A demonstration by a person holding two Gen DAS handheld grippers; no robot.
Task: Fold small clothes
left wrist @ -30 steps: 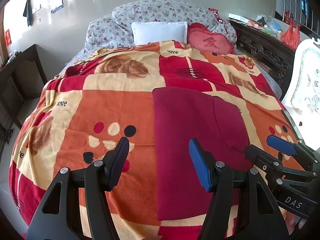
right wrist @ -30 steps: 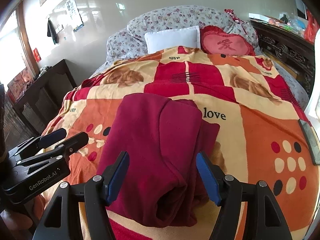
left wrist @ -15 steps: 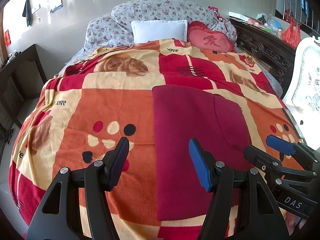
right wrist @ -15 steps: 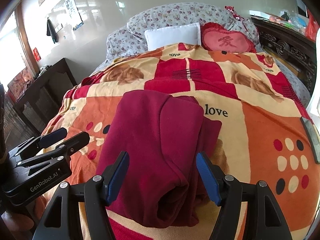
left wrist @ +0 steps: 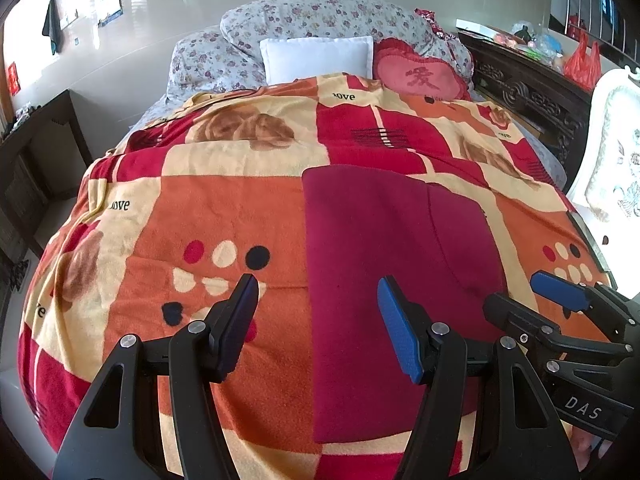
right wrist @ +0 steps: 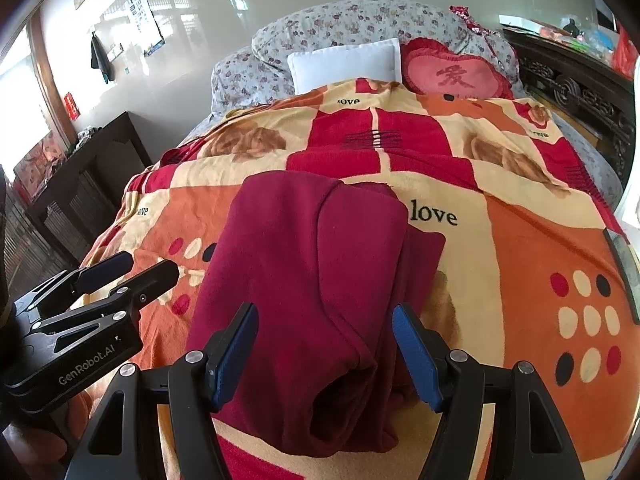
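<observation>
A dark red garment (left wrist: 392, 264) lies folded lengthwise on the patterned blanket (left wrist: 224, 216); in the right wrist view it (right wrist: 312, 280) shows a folded-over flap and a sleeve opening at its near end. My left gripper (left wrist: 316, 320) is open and empty, above the garment's left edge near the bed's front. My right gripper (right wrist: 324, 344) is open and empty, its fingers straddling the garment's near end without touching it. Each gripper shows in the other's view: the right (left wrist: 560, 312) and the left (right wrist: 120, 276).
Floral pillows (left wrist: 320, 28), a white cushion (left wrist: 316, 56) and a red heart cushion (left wrist: 420, 78) lie at the head of the bed. A dark wooden cabinet (right wrist: 80, 184) stands left. A carved wooden headboard (left wrist: 532, 92) and a white chair (left wrist: 616, 152) stand right.
Both grippers have drawn back slightly and risen; the garment sits a little farther up in the views. Both stay open, and the garment has not moved.
</observation>
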